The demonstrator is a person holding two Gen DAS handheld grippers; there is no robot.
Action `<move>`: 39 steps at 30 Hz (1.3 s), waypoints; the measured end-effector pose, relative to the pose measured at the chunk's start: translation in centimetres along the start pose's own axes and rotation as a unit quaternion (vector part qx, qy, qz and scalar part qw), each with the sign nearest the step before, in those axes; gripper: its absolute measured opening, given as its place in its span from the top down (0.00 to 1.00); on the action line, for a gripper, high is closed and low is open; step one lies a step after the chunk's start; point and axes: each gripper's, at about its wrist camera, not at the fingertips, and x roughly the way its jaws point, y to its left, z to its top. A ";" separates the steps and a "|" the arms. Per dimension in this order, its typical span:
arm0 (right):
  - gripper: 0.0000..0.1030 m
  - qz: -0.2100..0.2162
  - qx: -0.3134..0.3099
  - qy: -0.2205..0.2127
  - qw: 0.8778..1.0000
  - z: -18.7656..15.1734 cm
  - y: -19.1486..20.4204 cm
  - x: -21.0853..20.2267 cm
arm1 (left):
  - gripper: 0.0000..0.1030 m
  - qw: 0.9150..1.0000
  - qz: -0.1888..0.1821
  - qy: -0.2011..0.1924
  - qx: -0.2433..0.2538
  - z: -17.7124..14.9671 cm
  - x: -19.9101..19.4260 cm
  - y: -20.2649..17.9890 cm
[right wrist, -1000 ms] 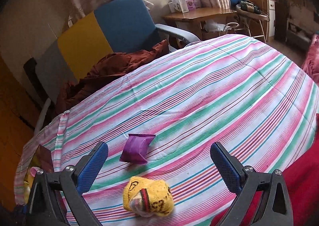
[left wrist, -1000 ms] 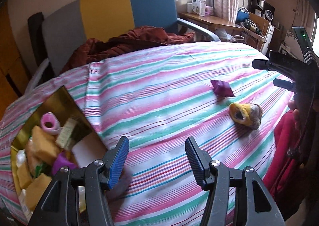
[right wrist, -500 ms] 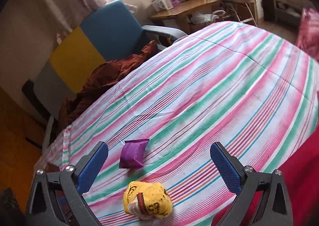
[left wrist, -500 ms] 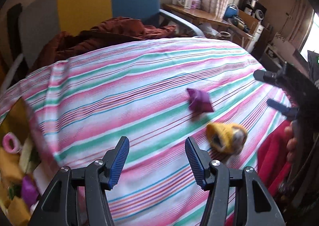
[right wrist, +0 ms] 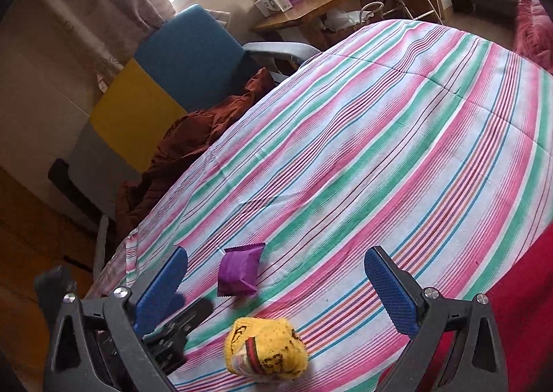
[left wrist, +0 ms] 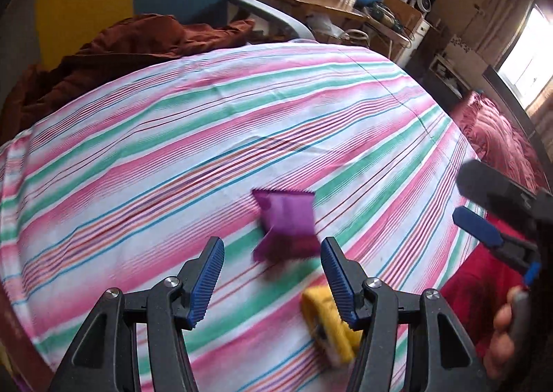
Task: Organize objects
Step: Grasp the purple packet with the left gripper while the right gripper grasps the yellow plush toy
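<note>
A purple snack packet lies on the striped tablecloth. My left gripper hovers just short of the packet, open, with nothing between its pads. A yellow knitted sock bundle lies nearer, partly hidden behind that gripper's right finger. In the right wrist view the purple packet and the yellow bundle sit between the wide-open fingers of my right gripper, which touches neither. The left gripper shows at its lower left. The right gripper shows at the right edge of the left wrist view.
A grey, yellow and blue chair stands behind the table with a brown garment draped on it. A wooden desk with boxes stands by the window. Red fabric lies along the table's near right edge.
My left gripper swung right, away from the box of items, which has left its view, and came down over the purple packet. The right gripper rolled a little and stayed over both objects.
</note>
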 end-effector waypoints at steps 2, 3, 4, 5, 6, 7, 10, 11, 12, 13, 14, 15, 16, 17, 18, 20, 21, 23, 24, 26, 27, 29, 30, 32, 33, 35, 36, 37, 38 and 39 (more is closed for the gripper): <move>0.00 0.004 0.002 0.000 1.000 0.1 -0.1 0.0 | 0.43 1.000 0.003 0.006 0.011 0.6 0.9 -0.5; 0.00 0.004 0.002 0.000 1.000 0.1 -0.1 0.0 | 0.43 1.000 0.005 0.011 0.017 0.9 1.5 -0.8; 0.00 0.005 0.001 0.003 1.000 0.2 -0.1 0.2 | 0.43 1.000 0.005 0.015 0.022 1.1 2.0 -0.9; 0.00 0.006 0.001 0.005 1.000 0.2 -0.1 0.2 | 0.43 0.999 0.007 0.020 0.026 1.3 2.6 -1.1; 0.00 0.006 0.001 0.007 1.000 0.2 0.0 0.3 | 0.43 0.999 0.007 0.026 0.029 1.5 3.2 -1.2; 0.00 0.006 0.000 0.009 1.000 0.2 0.0 0.4 | 0.50 0.999 0.007 0.030 0.033 1.6 3.8 -1.2; 0.00 0.008 -0.003 0.015 1.000 0.1 0.1 0.6 | 0.63 0.999 0.004 0.024 0.032 1.2 4.2 -0.4; 0.00 0.009 -0.004 0.017 1.000 0.1 0.1 0.7 | 0.63 0.999 0.004 0.019 0.027 1.1 4.0 0.0; 0.00 0.009 -0.005 0.018 1.000 0.0 0.1 0.7 | 0.64 1.000 0.009 0.014 0.022 0.6 3.7 0.6; 0.00 0.010 -0.007 0.021 1.000 0.0 0.2 0.8 | 0.64 1.000 0.014 0.010 0.015 0.0 3.3 1.2; 0.00 0.009 -0.011 0.025 1.000 -0.1 0.3 0.9 | 0.64 1.000 0.018 0.007 0.009 -0.4 2.9 1.7; 0.00 0.009 -0.016 0.031 0.999 -0.2 0.5 1.2 | 0.64 1.000 0.024 0.003 0.001 -1.1 2.3 2.3; 0.00 0.009 -0.023 0.040 0.999 -0.3 0.8 1.5 | 0.64 0.999 0.031 -0.002 -0.008 -1.8 1.8 2.9; 0.00 0.008 -0.032 0.051 0.998 -0.5 1.0 1.9 | 0.64 0.999 0.040 -0.007 -0.018 -2.5 1.2 3.5; 0.00 0.003 -0.041 0.062 0.997 -0.7 1.3 2.4 | 0.64 0.998 0.050 -0.012 -0.027 -3.4 0.6 4.0; 0.00 -0.008 -0.065 0.097 0.993 -1.4 2.1 3.6 | 0.64 0.997 0.068 -0.021 -0.036 -5.2 -0.5 4.6; 0.00 -0.008 -0.076 0.114 0.991 -1.7 2.4 4.2 | 0.64 0.996 0.076 -0.028 -0.042 -6.5 -1.3 4.9; 0.00 -0.017 -0.106 0.149 0.983 -2.6 3.4 5.4 | 0.64 0.995 0.083 -0.033 -0.052 -8.2 -2.1 5.1; 0.00 -0.024 -0.121 0.158 0.980 -3.0 3.8 5.8 | 0.64 0.994 0.085 -0.032 -0.062 -9.2 -2.4 5.3; 0.00 -0.043 -0.151 0.178 0.971 -4.1 4.3 6.6 | 0.64 0.994 0.080 -0.039 -0.070 -10.7 -3.0 5.3; 0.00 -0.055 -0.162 0.192 0.966 -4.5 4.4 7.2 | 0.64 0.993 0.086 -0.043 -0.065 -11.2 -3.4 5.1; 0.00 -0.070 -0.177 0.214 0.958 -5.4 4.5 8.0 | 0.64 0.993 0.087 -0.040 -0.063 -11.5 -3.4 5.0; 0.00 -0.072 -0.183 0.215 0.957 -5.6 4.6 8.0 | 0.64 0.994 0.085 -0.041 -0.063 -11.5 -3.2 5.0; 0.01 -0.086 -0.201 0.216 0.952 -6.1 4.9 8.1 | 0.64 0.994 0.081 -0.042 -0.063 -11.4 -2.9 5.2; 0.01 -0.093 -0.207 0.219 0.949 -6.3 5.1 8.3 | 0.64 0.994 0.081 -0.041 -0.062 -11.4 -2.9 5.2; 0.10 -0.101 -0.218 0.224 0.945 -6.6 5.2 8.6 | 0.64 0.994 0.084 -0.038 -0.058 -11.2 -2.7 5.1; 0.11 -0.105 -0.225 0.229 0.941 -6.9 5.3 8.8 | 0.64 0.994 0.084 -0.037 -0.059 -11.2 -2.7 5.2; 0.14 -0.110 -0.231 0.231 0.939 -7.0 5.5 8.9 | 0.64 0.994 0.083 -0.036 -0.061 -11.1 -2.6 5.2; 0.14 -0.114 -0.238 0.231 0.937 -7.2 5.6 9.0 | 0.63 0.994 0.082 -0.037 -0.063 -11.2 -2.6 5.2; 0.14 -0.117 -0.241 0.230 0.935 -7.3 5.6 9.0 | 0.63 0.994 0.081 -0.036 -0.067 -11.1 -2.6 5.3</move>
